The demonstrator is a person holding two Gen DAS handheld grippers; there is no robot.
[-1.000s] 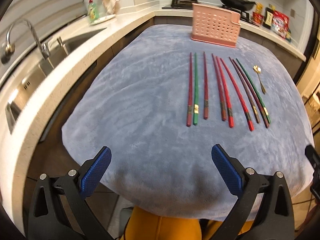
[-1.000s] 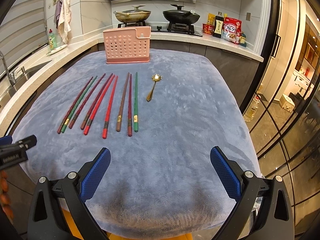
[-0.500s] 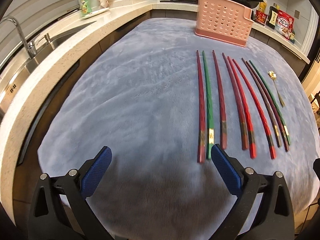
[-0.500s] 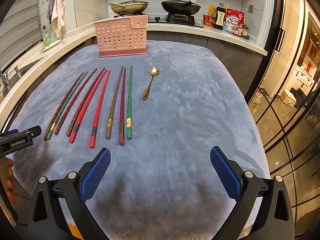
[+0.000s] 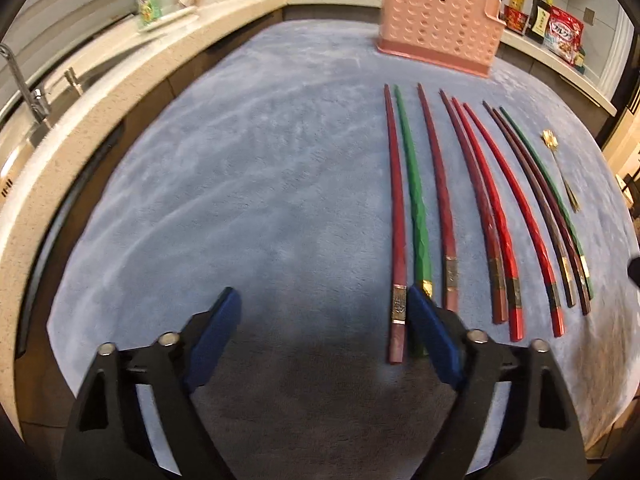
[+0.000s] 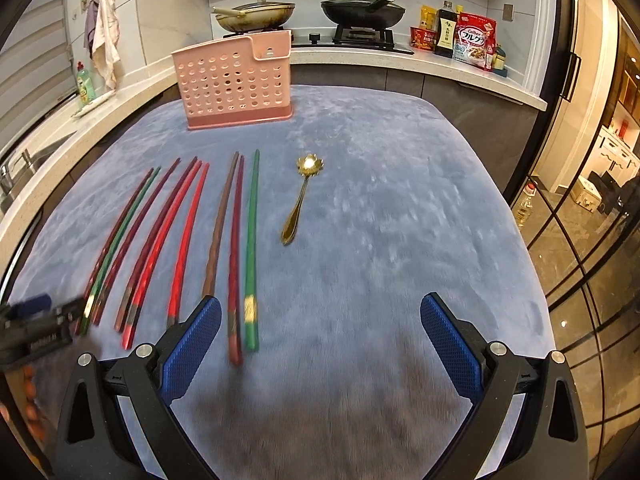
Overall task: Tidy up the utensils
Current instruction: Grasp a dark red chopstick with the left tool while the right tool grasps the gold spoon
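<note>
Several red, dark red, brown and green chopsticks [image 5: 448, 200] lie side by side on the grey-blue cloth [image 5: 260, 180]; they also show in the right wrist view [image 6: 188, 236]. A gold spoon [image 6: 300, 204] lies right of them, also seen in the left wrist view [image 5: 560, 168]. A pink perforated utensil holder [image 6: 234, 82] stands upright at the far side, also in the left wrist view [image 5: 440, 36]. My left gripper [image 5: 324, 320] is open and empty, its right finger over the near ends of the leftmost chopsticks. My right gripper [image 6: 320, 324] is open and empty above the near ends of the rightmost chopsticks.
A stone counter with a sink and tap [image 5: 24, 92] runs along the left. A stove with two pans [image 6: 308, 12] and food packets [image 6: 472, 40] stand behind. The table's right edge drops off beside glass doors [image 6: 580, 220].
Both grippers have moved forward and lower toward the chopsticks, which now reach the fingertips. Both stay open.
</note>
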